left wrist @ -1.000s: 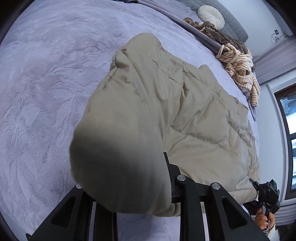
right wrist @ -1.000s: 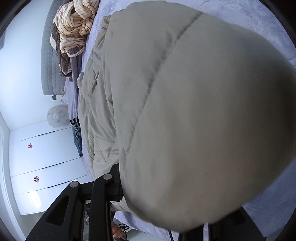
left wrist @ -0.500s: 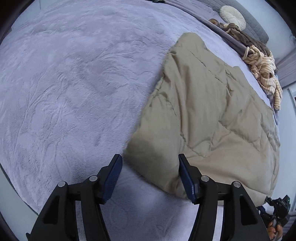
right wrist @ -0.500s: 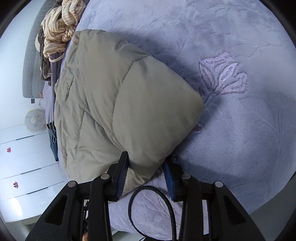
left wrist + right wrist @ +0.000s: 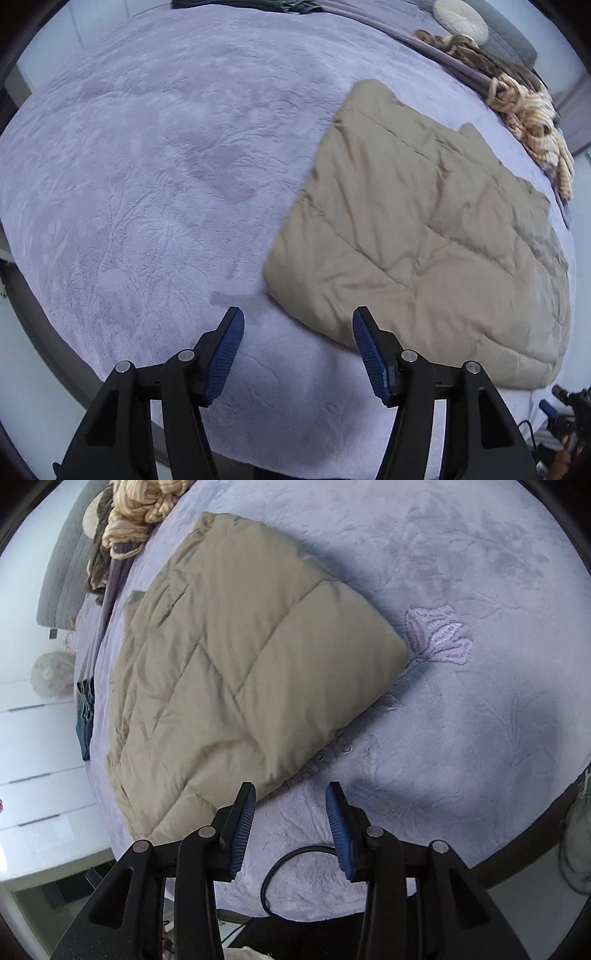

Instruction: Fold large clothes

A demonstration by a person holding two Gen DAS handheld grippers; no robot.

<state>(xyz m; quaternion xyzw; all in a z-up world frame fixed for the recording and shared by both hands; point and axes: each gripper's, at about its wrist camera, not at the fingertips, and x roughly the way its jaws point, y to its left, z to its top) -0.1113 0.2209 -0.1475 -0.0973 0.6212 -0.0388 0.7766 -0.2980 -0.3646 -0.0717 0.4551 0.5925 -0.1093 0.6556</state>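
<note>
The quilted khaki jacket (image 5: 424, 236) lies folded flat on the lavender bedspread (image 5: 147, 166), a padded rectangle with stitched seams crossing its top. In the left wrist view it lies nearer the bed's right edge than its left, its long side running from the near edge of the bed up toward the headboard end. In the right wrist view the jacket (image 5: 240, 657) lies just beside an embroidered flower (image 5: 439, 635) sewn into the bedspread (image 5: 461, 738), one rounded corner almost touching the flower's leaves.

The left gripper (image 5: 298, 354) hangs above the near edge of the bed, its blue-padded jaws spread apart with only bare bedspread between them; the jacket's near corner sits just beyond the right-hand pad, apart from it. The right gripper (image 5: 290, 827) also stands released, its jaws having just been opening, nothing between them, the jacket's lower edge close to the left-hand pad but not in its grip. A black cable (image 5: 284, 871) loops over the bedspread under that gripper.

Toward the head of the bed a heap of striped cream clothing (image 5: 532, 122) lies along the far right edge, a round white cushion (image 5: 460, 18) against the grey headboard (image 5: 509, 33) behind it. A dark folded garment (image 5: 84, 720) sits at the bed's edge in the right wrist view.
</note>
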